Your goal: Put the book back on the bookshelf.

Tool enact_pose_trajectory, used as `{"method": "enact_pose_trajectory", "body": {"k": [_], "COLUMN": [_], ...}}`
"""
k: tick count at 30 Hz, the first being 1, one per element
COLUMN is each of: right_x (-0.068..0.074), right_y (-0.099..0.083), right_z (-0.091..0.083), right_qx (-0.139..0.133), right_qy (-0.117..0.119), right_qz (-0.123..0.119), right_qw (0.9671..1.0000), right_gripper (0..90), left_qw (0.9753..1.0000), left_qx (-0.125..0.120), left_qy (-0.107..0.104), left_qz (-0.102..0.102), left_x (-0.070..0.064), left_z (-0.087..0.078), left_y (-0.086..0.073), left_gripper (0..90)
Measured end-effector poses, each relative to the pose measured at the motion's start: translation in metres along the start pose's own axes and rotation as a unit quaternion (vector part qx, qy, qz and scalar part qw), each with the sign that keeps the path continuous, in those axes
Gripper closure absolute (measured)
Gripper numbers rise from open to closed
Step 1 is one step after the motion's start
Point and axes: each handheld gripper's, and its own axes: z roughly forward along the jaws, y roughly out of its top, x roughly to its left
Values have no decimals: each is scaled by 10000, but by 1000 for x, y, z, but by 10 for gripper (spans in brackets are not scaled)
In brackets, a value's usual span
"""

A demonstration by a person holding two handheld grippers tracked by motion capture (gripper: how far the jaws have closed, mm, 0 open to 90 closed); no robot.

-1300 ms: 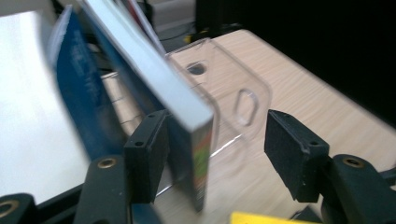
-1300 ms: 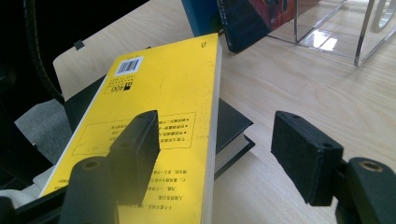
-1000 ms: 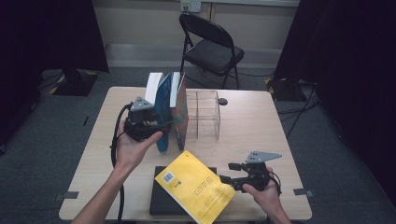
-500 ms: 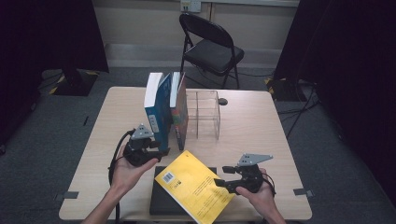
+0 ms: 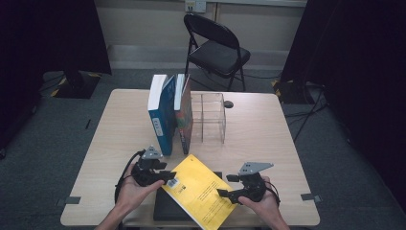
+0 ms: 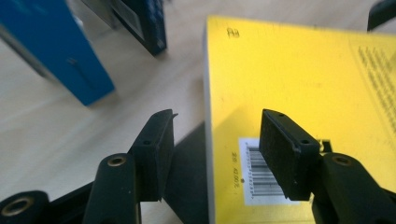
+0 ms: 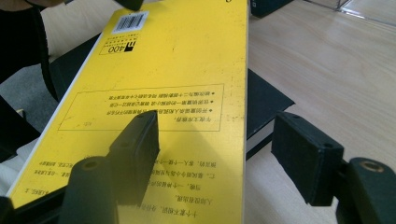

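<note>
Yellow book (image 5: pixel 198 194) sits between my two spread grippers (image 5: pixel 165 176) (image 5: pixel 225 192); uneven bites could skid it off the black book (image 5: pixel 165 211).

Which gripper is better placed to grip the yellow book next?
Probably left: the left gripper has open jaws straddling the yellow book edge by the barcode. The right gripper also straddles its edge.

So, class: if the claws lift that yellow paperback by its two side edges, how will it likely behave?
The yellow paperback looks thin and soft-covered, so it would probably sag or bow between the left claw and the right claw. Its cover looks smooth, so it may slip. It lies flat on a black book, so it might slide if pushed.
</note>
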Motion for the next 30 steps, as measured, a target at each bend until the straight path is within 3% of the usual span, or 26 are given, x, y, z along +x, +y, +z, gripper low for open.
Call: {"method": "enact_pose_trajectory", "body": {"k": [6,9,13,16,19,21,27,30], "right_x": [5,9,9,10,12,13,14,14], "right_y": [-3,-4,-7,-15,-24,-29,-38,-41], "right_z": [5,5,-2,-10,-19,-24,-32,-34], "right_qx": [111,158,195,224,214,201,167,189], "right_qy": [206,120,151,155,134,133,149,146], "right_qz": [-35,-100,-104,-88,-97,-146,-133,-130], "right_qw": [9997,9998,9996,9996,9996,9996,9997,9996], "right_gripper": [349,342,342,335,340,340,339,341], "left_qw": [9994,9984,9979,9990,9987,9987,9982,9980], "left_qx": [-147,-198,-156,-120,-183,-254,-225,-252], "left_qy": [-302,-525,-580,-421,-470,-448,-547,-540], "left_qz": [-21,-91,-227,8,-45,55,-55,-207], "left_x": [1,0,1,-4,-3,-3,0,0], "left_z": [5,9,10,8,8,7,7,7], "left_y": [-3,-5,-5,-3,-6,-7,-8,-9], "left_gripper": [448,448,442,455,456,460,464,464]}}
